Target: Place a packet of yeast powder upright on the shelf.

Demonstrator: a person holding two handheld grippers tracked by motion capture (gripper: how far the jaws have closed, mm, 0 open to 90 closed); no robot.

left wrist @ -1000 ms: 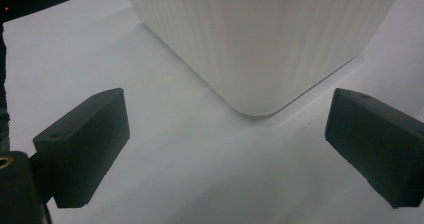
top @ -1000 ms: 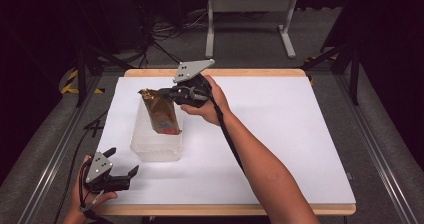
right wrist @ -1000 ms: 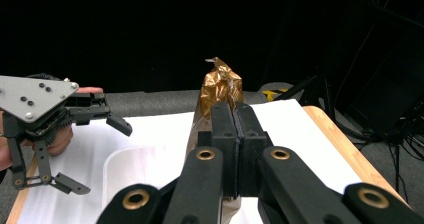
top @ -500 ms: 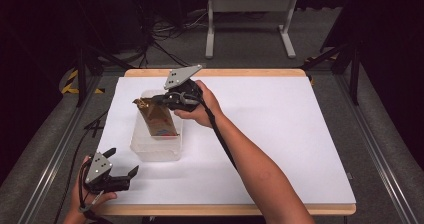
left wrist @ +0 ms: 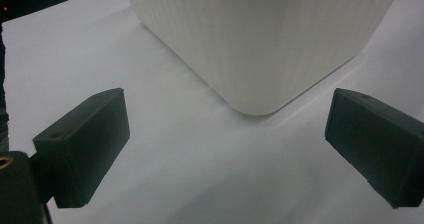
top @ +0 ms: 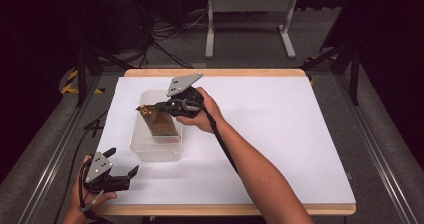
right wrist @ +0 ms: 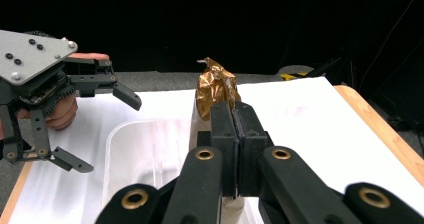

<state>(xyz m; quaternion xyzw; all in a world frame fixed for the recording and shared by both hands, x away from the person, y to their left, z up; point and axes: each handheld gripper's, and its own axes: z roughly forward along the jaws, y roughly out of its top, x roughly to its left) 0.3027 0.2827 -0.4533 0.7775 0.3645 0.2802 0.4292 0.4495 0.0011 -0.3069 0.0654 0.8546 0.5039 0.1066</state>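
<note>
Gold foil pouch (top: 159,122) hung pinched in the right gripper (top: 161,105) over the clear plastic bin (top: 150,151) on the table (top: 280,134) — left gripper (top: 122,175) idle, jaws wide — where a tilted release could snag the rim.

Right arm reaches far-left across the scene; right gripper (top: 152,106) points left, jaws clamped together. Left gripper (top: 122,164) sits near-left, jaws spread wide, hand low.

Pouch's (top: 159,123) lower end behind tub wall (top: 150,151)
</note>
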